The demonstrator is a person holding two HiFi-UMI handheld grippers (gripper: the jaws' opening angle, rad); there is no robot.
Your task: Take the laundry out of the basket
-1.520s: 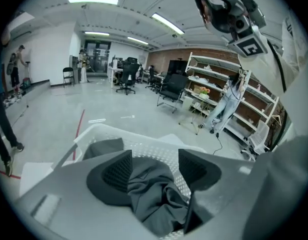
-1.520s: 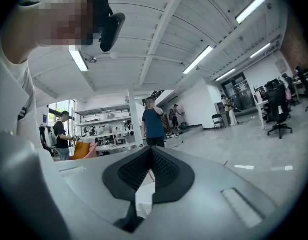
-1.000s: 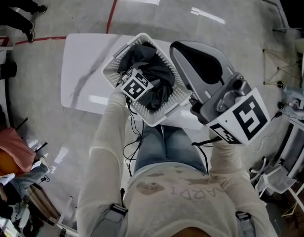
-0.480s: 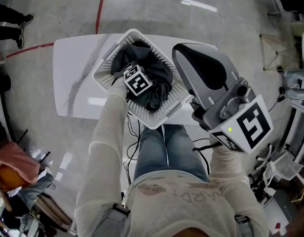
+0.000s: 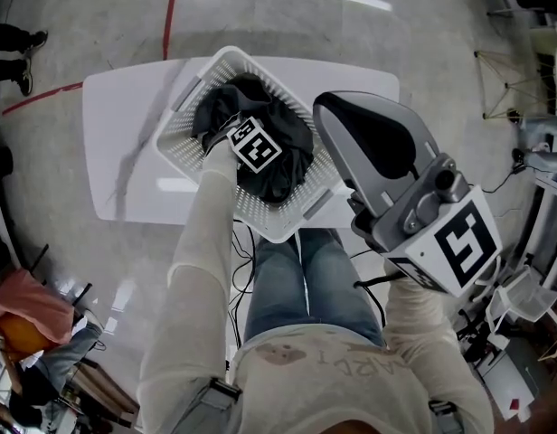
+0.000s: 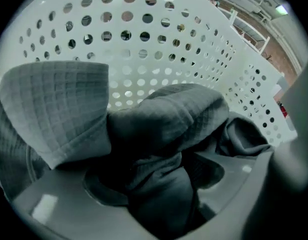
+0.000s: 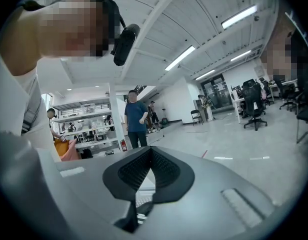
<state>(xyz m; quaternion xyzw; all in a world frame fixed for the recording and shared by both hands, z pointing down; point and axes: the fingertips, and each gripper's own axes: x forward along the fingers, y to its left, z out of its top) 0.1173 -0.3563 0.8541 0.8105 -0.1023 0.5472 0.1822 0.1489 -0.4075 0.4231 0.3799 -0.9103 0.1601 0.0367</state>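
Observation:
A white perforated basket (image 5: 260,213) stands on the white table (image 5: 125,143) and holds dark grey laundry (image 5: 283,165). My left gripper (image 5: 240,127) reaches down into the basket, its marker cube above the pile. In the left gripper view a bunched fold of the waffle-weave laundry (image 6: 164,119) fills the gap between the jaws of the left gripper (image 6: 159,184), which is shut on it, with the basket wall (image 6: 144,39) behind. My right gripper (image 5: 351,108) is held high beside the basket, away from it. The right gripper (image 7: 151,151) is shut and holds nothing.
The table stands on a glossy floor with a red line (image 5: 170,12). Cables hang by the person's legs (image 5: 301,278). Racks and equipment (image 5: 532,143) stand to the right. A standing person (image 7: 135,119) and office chairs (image 7: 254,106) are far off.
The left gripper has stayed in the basket on the dark laundry, shifting only slightly. The right gripper stays raised. The head view has drifted, so table and basket sit lower in it.

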